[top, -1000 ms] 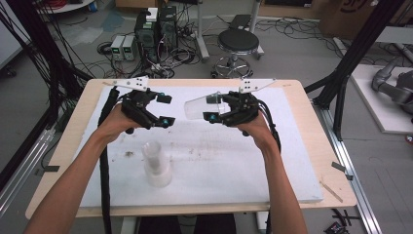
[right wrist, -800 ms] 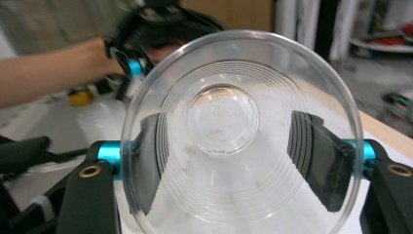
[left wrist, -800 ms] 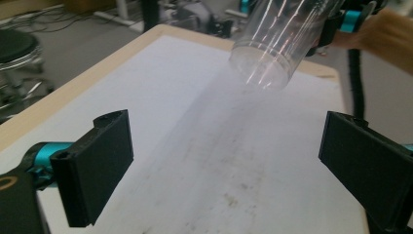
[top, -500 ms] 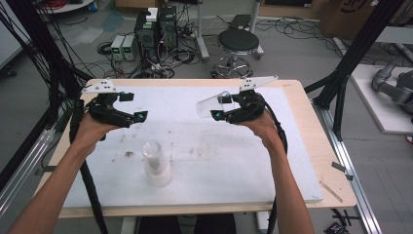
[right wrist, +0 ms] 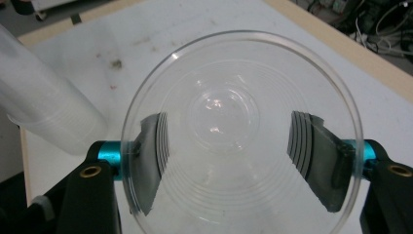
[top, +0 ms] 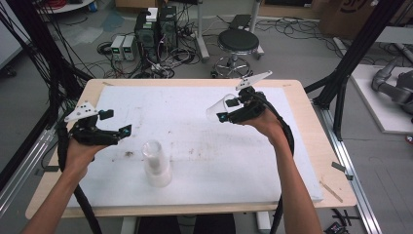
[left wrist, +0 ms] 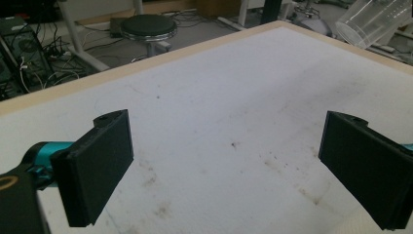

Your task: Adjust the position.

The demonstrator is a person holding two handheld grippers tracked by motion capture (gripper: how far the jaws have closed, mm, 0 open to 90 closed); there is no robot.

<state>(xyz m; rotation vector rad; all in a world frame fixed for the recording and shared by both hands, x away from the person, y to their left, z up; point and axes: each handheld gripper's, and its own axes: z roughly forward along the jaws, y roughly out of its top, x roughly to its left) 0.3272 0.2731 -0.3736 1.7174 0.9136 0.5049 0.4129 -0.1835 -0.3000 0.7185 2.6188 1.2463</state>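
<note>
A single clear plastic cup [top: 216,108] hangs tipped on its side above the white mat, and my right gripper [top: 222,115] is shut on it. In the right gripper view the cup [right wrist: 238,131] faces the camera end-on, with both black pads pressed against its wall. A stack of clear cups [top: 156,163] stands upright on the mat near the front, also seen as the stack [right wrist: 44,112] in that view. My left gripper [top: 124,131] is over the mat's left side, open and empty. Its jaws [left wrist: 224,165] stand wide apart, with the held cup [left wrist: 372,19] far off.
A white mat [top: 195,126] covers most of the wooden table [top: 311,126]. Beyond the far edge stand a black stool [top: 237,44] and computer boxes [top: 156,29] among cables on the floor. Black frame posts [top: 350,63] rise at both sides.
My left gripper has moved away from the cup to the left and lower, toward the table's left side. The right gripper has kept the cup in about the same place.
</note>
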